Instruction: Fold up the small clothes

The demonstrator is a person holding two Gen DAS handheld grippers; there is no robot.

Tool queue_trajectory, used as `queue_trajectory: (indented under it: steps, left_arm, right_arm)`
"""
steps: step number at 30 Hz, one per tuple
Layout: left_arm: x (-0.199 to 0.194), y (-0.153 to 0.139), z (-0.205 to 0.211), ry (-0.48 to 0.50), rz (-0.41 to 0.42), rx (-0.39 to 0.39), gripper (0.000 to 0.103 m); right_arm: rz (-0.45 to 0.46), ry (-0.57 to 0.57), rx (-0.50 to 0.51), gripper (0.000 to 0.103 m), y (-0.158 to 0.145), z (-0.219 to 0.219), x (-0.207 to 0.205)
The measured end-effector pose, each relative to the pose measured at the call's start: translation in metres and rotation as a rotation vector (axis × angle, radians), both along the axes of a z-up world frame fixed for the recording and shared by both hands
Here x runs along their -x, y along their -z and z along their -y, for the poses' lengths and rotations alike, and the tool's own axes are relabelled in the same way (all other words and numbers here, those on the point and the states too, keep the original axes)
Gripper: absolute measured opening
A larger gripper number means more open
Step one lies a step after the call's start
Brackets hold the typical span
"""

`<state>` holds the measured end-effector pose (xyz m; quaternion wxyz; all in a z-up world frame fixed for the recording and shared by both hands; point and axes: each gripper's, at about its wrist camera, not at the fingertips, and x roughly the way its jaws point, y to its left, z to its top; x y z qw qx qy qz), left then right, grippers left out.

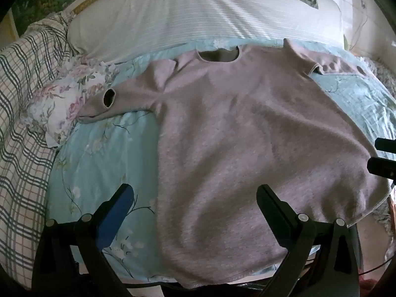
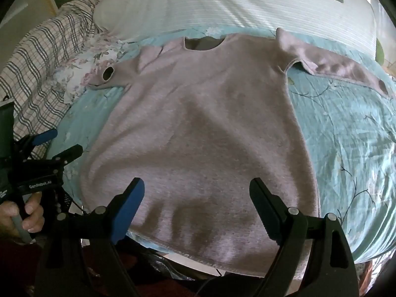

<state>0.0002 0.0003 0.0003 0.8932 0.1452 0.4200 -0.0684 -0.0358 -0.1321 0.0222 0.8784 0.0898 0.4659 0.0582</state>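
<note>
Left gripper: jaws spread wide, holding nothing, poised above the lower left part of the sweater; whether the tips brush the cloth cannot be judged through the fisheye view. Right gripper: jaws also well apart and empty, hovering over the hem region at 6 o'clock. In the right wrist view the left gripper appears at 9 o'clock, gripped by a hand, just beside the sweater's left edge.

The pale mauve sweater lies flat, front up, on the light blue floral bedspread, neckline at 12 o'clock, hem at 6 o'clock hanging slightly over the bed's near edge. One sleeve bends toward 10 o'clock, its cuff resting against a floral pillow; the other stretches toward 2 o'clock.

Bare bedspread lies at 3 o'clock of the body and in a narrower strip at 8 o'clock. A white ribbed pillow borders the neckline at 12 o'clock; a plaid blanket bounds the 9 o'clock side.
</note>
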Motion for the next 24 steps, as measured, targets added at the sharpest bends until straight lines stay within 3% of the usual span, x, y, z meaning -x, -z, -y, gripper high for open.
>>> queue_trajectory:
  steps: [24]
  left_arm:
    - [0.0009,-0.0007,0.0016,-0.002,-0.003,-0.003,0.100]
  right_arm:
    - [-0.003,-0.001,0.005,0.087,-0.0050,-0.0005,0.0032]
